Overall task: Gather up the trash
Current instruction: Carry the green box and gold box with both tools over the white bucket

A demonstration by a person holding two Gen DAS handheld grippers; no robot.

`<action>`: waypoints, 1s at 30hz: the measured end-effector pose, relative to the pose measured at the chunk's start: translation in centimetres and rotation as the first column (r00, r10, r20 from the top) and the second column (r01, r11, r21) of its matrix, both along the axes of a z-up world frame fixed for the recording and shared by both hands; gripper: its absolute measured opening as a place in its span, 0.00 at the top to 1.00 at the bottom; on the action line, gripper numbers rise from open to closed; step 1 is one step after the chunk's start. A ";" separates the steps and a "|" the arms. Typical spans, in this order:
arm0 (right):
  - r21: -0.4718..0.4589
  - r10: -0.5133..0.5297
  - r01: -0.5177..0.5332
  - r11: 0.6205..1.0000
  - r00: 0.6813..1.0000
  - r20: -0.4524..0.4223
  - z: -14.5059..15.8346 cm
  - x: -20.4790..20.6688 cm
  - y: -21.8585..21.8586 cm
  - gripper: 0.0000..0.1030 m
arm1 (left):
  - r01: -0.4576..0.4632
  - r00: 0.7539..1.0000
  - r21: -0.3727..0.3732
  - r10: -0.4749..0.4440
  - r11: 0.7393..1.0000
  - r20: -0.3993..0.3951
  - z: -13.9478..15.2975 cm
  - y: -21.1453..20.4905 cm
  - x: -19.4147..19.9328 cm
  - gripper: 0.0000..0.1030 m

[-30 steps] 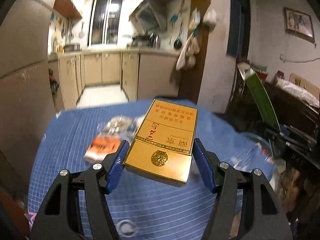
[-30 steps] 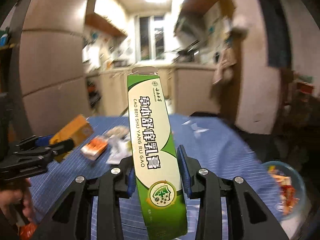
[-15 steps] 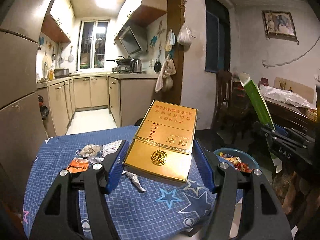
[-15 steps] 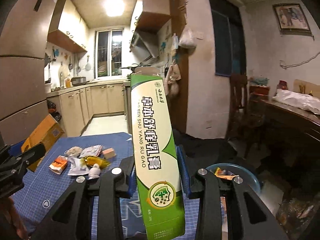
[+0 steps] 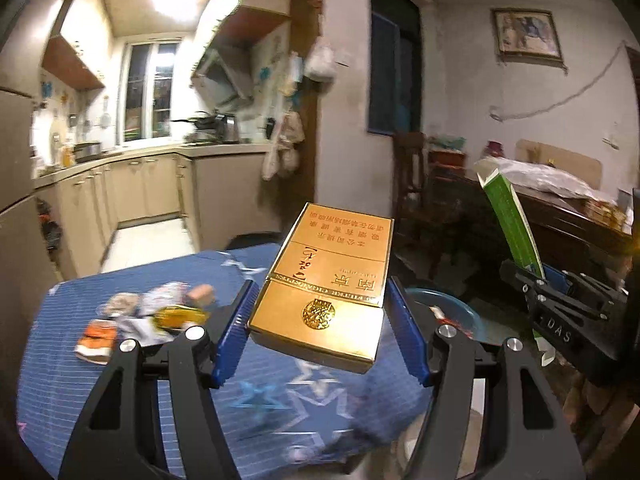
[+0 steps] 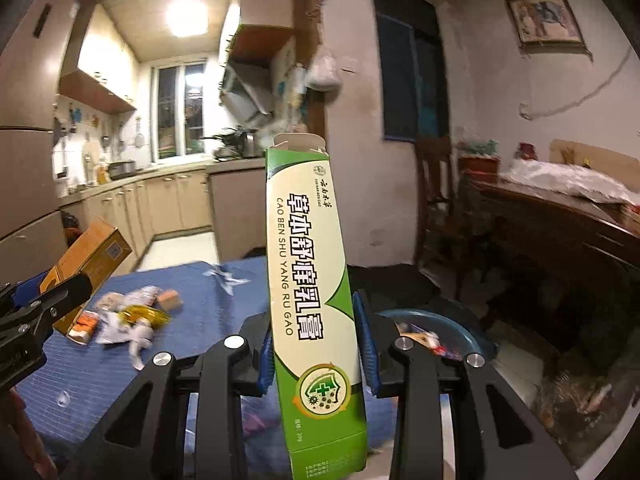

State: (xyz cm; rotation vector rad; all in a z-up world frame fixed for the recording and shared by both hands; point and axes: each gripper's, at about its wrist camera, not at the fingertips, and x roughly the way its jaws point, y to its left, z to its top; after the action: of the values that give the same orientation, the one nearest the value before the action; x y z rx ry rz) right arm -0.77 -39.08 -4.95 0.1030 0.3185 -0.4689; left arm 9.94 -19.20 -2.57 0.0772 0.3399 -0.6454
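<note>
My left gripper (image 5: pixel 320 320) is shut on a gold cigarette box (image 5: pixel 328 292) and holds it above the right end of the blue table (image 5: pixel 120 392). My right gripper (image 6: pixel 316 340) is shut on a tall green and white ointment box (image 6: pixel 312 280), held upright above the table edge. A blue basin (image 6: pixel 460 332) with wrappers in it sits low beyond the table's right end, just past both grippers; it also shows in the left wrist view (image 5: pixel 448 312). Several loose wrappers (image 5: pixel 152 316) lie on the table's far left.
The table has a blue star-patterned cloth (image 6: pixel 120 360). A dark wooden sideboard (image 6: pixel 560 232) and a chair (image 6: pixel 436 200) stand to the right. The kitchen with cabinets (image 5: pixel 140 192) lies behind the table. A fridge (image 6: pixel 24 200) is at the left.
Both grippers have moved right with their boxes, from over the table's middle towards its right end. The blue basin has come closer below them.
</note>
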 end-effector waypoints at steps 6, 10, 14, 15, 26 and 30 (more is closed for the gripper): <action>0.052 -0.108 0.114 0.992 0.990 -0.096 -4.8 -3.8 -5.2 0.66 | 0.155 0.987 0.035 -0.153 0.987 -0.056 -3.1 -6.9 -1.9 0.40; 0.121 -0.152 0.178 0.977 0.969 -0.197 -9.4 -5.8 -9.1 0.66 | 0.254 0.962 0.083 -0.243 0.964 -0.126 -6.2 -11.7 -3.0 0.40; 0.220 -0.151 0.223 0.950 0.942 -0.301 -15.0 -6.8 -12.5 0.66 | 0.354 0.919 0.145 -0.314 0.924 -0.239 -10.7 -16.6 -3.5 0.40; 0.246 -0.146 0.234 0.941 0.933 -0.329 -16.5 -6.8 -13.3 0.66 | 0.375 0.905 0.159 -0.324 0.913 -0.274 -12.1 -17.8 -3.6 0.40; 0.431 -0.070 0.332 0.839 0.852 -0.520 -31.4 -4.6 -18.3 0.67 | 0.472 0.823 0.320 -0.280 0.821 -0.495 -25.7 -23.4 -3.2 0.44; 0.461 -0.037 0.337 0.821 0.837 -0.546 -34.7 -3.7 -18.6 0.67 | 0.487 0.801 0.331 -0.262 0.808 -0.538 -28.7 -23.8 -2.6 0.44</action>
State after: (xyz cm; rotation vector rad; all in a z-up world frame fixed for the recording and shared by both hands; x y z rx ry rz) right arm -4.50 -57.73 -39.62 0.5812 0.9860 -0.5992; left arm 7.34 -43.03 -31.30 0.4605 0.9714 -0.9865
